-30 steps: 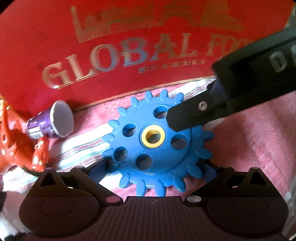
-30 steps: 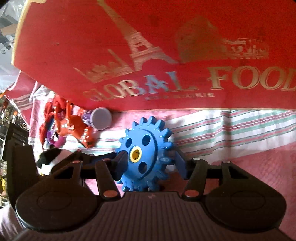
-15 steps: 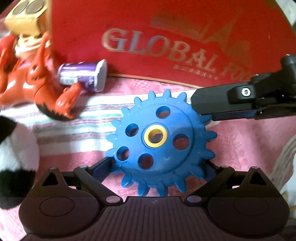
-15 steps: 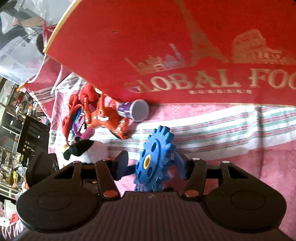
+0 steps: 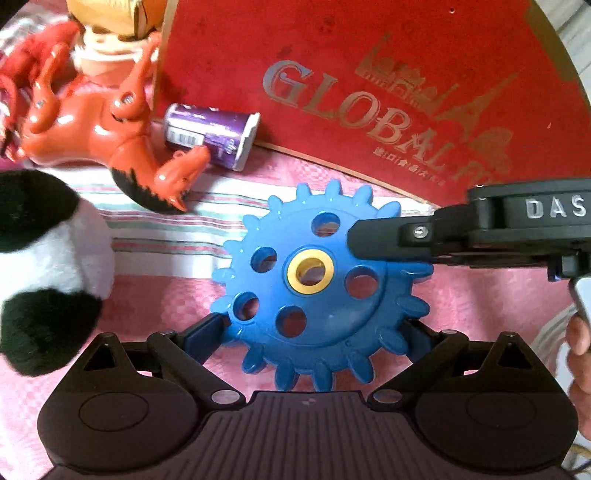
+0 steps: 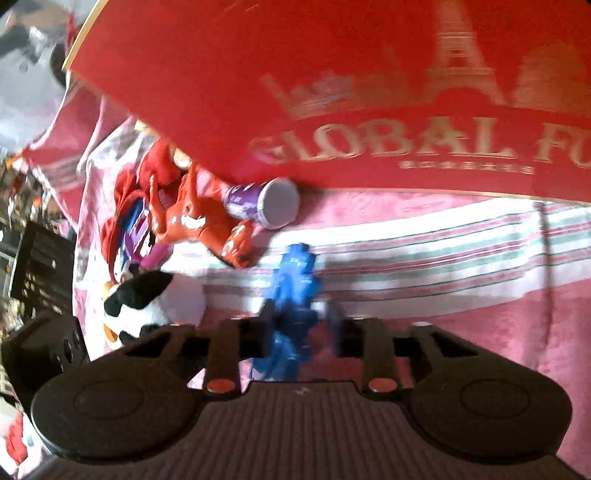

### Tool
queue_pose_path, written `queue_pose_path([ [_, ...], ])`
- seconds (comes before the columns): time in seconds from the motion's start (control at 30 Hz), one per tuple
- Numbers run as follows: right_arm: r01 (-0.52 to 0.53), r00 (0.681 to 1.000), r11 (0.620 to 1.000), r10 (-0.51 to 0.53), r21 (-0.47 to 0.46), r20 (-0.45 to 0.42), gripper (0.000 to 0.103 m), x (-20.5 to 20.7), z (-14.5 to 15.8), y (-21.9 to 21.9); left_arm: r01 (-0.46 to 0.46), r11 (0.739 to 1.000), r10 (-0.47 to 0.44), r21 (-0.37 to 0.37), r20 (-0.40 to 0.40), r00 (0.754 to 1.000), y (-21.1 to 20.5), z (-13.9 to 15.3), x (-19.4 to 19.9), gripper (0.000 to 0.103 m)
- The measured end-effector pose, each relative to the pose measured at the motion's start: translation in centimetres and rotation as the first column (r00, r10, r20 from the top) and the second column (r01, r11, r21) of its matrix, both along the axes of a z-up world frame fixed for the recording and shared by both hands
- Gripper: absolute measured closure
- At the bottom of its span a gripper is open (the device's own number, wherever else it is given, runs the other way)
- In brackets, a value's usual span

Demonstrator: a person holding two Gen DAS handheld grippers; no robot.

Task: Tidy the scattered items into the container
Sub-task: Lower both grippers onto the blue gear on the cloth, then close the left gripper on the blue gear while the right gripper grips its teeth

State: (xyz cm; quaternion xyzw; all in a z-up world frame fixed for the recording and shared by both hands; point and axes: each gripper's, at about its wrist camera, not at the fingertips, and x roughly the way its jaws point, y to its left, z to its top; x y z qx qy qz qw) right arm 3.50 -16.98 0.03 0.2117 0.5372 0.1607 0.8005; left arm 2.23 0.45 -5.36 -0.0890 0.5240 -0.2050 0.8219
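A blue toy gear [image 5: 317,284] with a yellow hub is held between the fingers of my left gripper [image 5: 314,332], which is shut on its rim. My right gripper [image 6: 299,325] is also shut on the gear [image 6: 295,288], seen edge-on and blurred; its finger [image 5: 391,240] lies across the gear's face in the left wrist view. The red "GLOBAL FOOD" box [image 5: 369,92] stands right behind it and also shows in the right wrist view [image 6: 332,92].
An orange-red toy creature [image 5: 96,122], a purple cup [image 5: 210,134] on its side and a black-and-white plush [image 5: 44,269] lie at the left on the pink striped cloth [image 5: 166,236]. A doll's head [image 5: 110,22] shows at the box's corner.
Both grippers and the gear have moved; the view has swung so the box sits further right and the toys closer. The gear now shows edge-on in the right wrist view.
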Motion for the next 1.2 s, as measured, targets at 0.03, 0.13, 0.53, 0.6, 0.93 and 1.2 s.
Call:
queue_pose_path([
  [0.03,0.0,1.0,1.0,0.0,-0.013,0.001,0.073,-0.1,0.2,0.4,-0.005,1.0,0.004,0.024,0.02,1.0,0.0,0.3,-0.1,0.006],
  [0.13,0.003,1.0,1.0,-0.003,-0.01,-0.005,0.073,-0.1,0.9,1.1,-0.014,0.997,0.009,0.071,0.07,0.997,0.8,1.1,-1.2,0.006],
  [0.53,-0.05,0.999,0.995,0.049,-0.081,-0.01,0.082,0.1,2.9,3.9,0.086,0.955,-0.134,0.283,0.156,0.979,-0.6,0.8,-1.5,0.041],
  [0.6,-0.055,0.998,0.994,0.054,-0.092,-0.011,0.08,0.1,2.9,4.1,0.084,0.955,-0.131,0.284,0.152,0.98,0.0,1.2,-1.5,0.048],
  [0.93,-0.056,0.998,0.991,0.055,-0.125,-0.012,0.068,0.5,2.5,5.8,0.054,0.964,-0.092,0.261,0.137,0.986,1.4,2.4,-1.0,0.071],
  [1.2,-0.026,1.0,0.993,0.023,-0.119,-0.019,0.061,0.9,1.9,6.2,0.028,0.97,-0.06,0.24,0.13,0.99,2.3,2.9,-0.7,0.075],
])
